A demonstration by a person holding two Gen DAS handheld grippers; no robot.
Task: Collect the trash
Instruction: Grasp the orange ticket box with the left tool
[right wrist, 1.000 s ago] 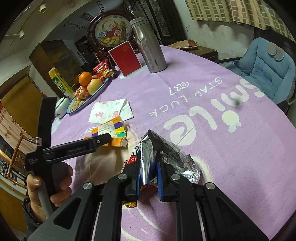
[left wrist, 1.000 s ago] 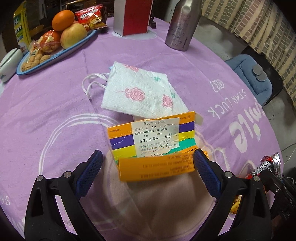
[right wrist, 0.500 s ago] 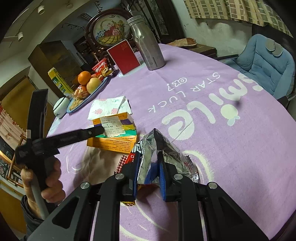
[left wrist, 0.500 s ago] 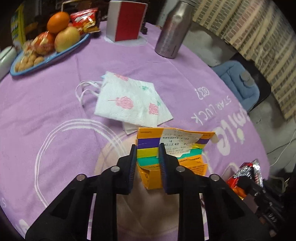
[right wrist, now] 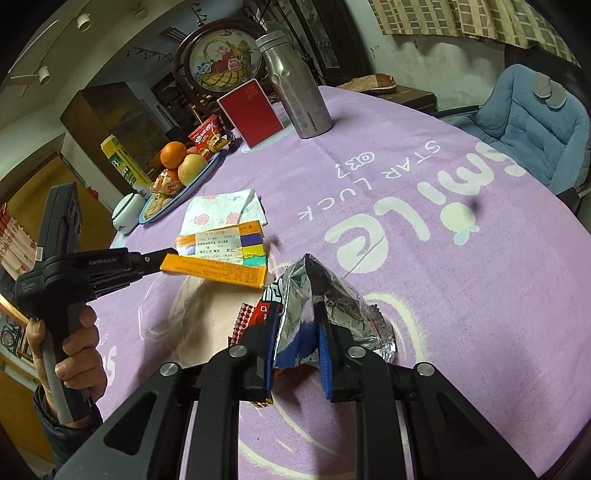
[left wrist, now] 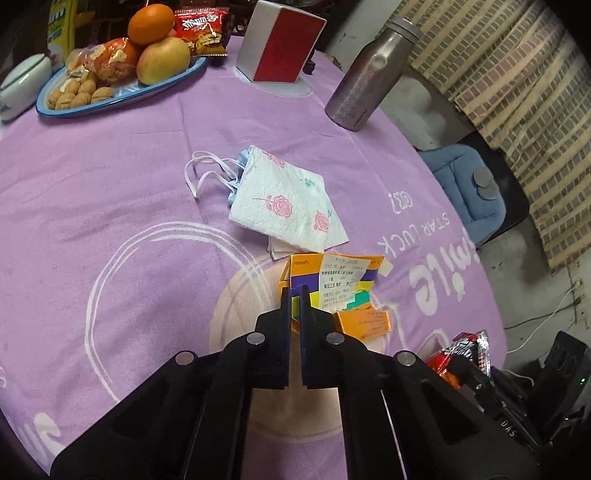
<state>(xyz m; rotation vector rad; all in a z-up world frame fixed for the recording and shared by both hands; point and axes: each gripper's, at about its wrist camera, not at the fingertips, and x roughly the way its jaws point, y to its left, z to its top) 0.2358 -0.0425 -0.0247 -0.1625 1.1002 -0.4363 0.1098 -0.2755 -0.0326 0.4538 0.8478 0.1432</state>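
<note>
Blue plate (left wrist: pixel 110 105) holds orange (left wrist: pixel 150 23), apple (left wrist: pixel 163 60), walnuts (left wrist: pixel 79 94).

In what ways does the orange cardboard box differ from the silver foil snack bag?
The orange cardboard medicine box is flat, straight-edged and bears a printed label; the crumpled silver foil snack bag is shiny and torn open. The left tongs hold the box; the right tongs hold the bag. Both are pinched above the purple tablecloth.
</note>
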